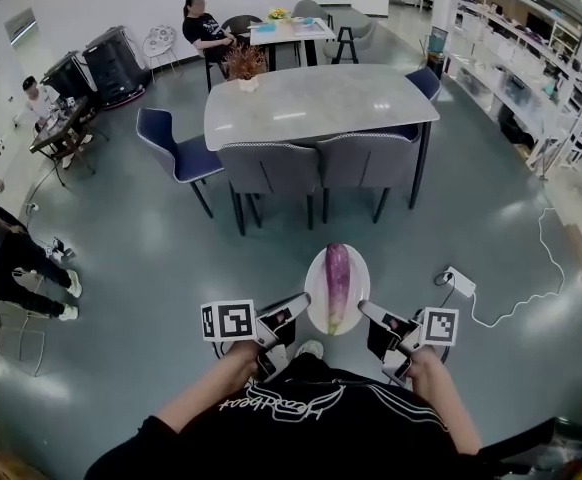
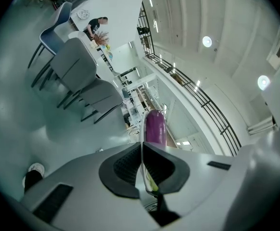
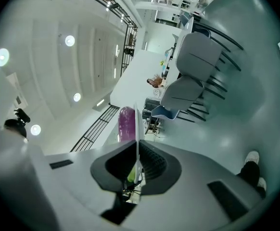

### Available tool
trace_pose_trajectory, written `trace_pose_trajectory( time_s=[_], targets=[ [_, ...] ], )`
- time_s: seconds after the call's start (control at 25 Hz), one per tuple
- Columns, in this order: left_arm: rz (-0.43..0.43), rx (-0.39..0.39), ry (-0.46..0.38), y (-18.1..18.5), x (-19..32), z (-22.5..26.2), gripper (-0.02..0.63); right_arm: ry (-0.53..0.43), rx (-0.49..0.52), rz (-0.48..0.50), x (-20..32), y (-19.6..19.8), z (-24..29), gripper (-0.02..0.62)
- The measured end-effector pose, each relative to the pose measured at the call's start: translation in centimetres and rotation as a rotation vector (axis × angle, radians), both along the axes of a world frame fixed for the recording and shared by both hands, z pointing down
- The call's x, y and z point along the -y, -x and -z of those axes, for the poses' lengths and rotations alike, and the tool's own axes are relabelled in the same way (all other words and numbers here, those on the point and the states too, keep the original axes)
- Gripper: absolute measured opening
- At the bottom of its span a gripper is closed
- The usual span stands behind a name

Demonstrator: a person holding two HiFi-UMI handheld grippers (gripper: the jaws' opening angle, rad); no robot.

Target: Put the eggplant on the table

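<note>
The eggplant (image 1: 338, 280) was long and glossy purple, with a pale green stem end pointing toward the near side. It lay lengthwise on a white oval plate (image 1: 314, 286) held up over the floor. The grey-topped table (image 1: 311, 103) stood well apart, farther off.

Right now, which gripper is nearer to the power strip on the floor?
Right. The right gripper clamps the plate rim toward the power strip; the left gripper clamps the opposite rim.
</note>
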State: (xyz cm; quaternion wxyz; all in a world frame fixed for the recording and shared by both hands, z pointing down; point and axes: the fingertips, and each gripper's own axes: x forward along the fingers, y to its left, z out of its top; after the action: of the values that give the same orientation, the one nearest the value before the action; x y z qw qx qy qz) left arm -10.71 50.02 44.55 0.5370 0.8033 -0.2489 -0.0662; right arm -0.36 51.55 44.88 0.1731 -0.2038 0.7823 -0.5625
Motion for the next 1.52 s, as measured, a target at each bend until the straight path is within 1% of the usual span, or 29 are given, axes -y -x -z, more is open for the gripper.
trace_pose_trajectory(
  time_s=[0.2,0.36,0.88,1.08,1.28,1.52],
  targets=[
    [0.017,0.007,-0.002,0.6,0.2,0.0,0.011,-0.007,0.003,0.011,0.4,0.5,0.0,0.018],
    [0.021,0.018,0.002,0.5,0.5,-0.2,0.011,-0.003,0.009,-0.003,0.9,0.4,-0.3,0.018],
    [-0.007,0.024,-0.021,-0.8,4.1,0.8,0.011,-0.032,0.011,-0.018,4.3,-0.9,0.7,0.018],
    [-0.027,0.024,-0.019,-1.9,6.7,0.3,0.011,-0.03,0.007,-0.036,6.7,-2.0,0.1,0.018],
    [-0.044,0.014,0.006,-2.8,10.2,-1.2,0.011,-0.011,0.013,-0.064,10.0,-2.8,-1.0,0.018],
    [-0.052,0.009,0.026,-2.5,15.9,-1.8,0.011,0.007,0.012,-0.071,15.5,-2.5,-1.6,0.018]
  ],
)
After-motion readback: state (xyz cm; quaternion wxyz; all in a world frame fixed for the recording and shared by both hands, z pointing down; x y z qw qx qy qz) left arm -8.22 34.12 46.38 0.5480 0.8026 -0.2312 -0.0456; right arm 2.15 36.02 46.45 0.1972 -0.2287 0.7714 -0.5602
